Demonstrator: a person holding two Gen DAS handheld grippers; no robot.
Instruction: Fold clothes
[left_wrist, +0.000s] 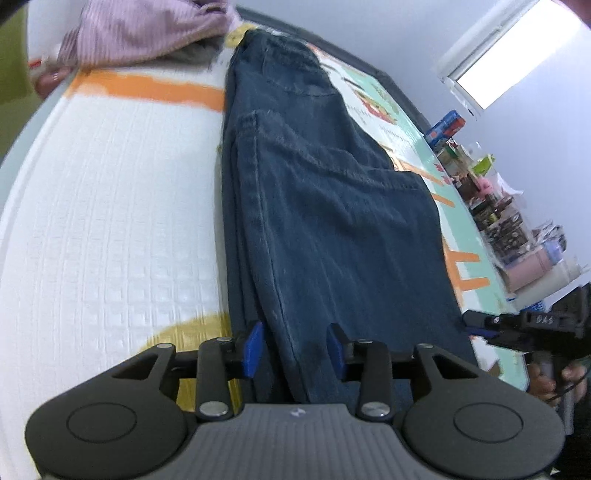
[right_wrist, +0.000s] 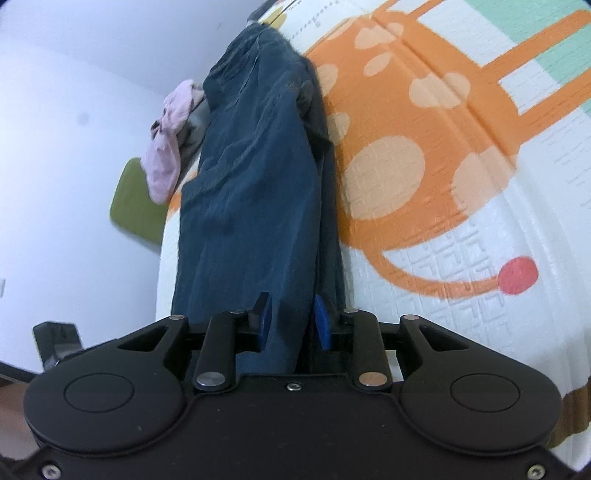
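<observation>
Dark blue jeans (left_wrist: 325, 206) laid lengthwise on a quilted play mat (left_wrist: 110, 206), legs stacked, long axis running straight up the frame from both grippers. Left gripper (left_wrist: 295, 349) pinching the near hem between blue fingers (left_wrist: 254, 347); right gripper (right_wrist: 291, 321) clamped on the same end. Heavy, creased denim; embossed foam. Crumpled pink garment (left_wrist: 147, 29) at upper left.

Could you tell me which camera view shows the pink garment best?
The left wrist view: the pink garment fills the top left corner, close enough to show its ribbed knit, beyond the jeans. The right wrist view shows it small and crumpled beside the jeans' far end.
</observation>
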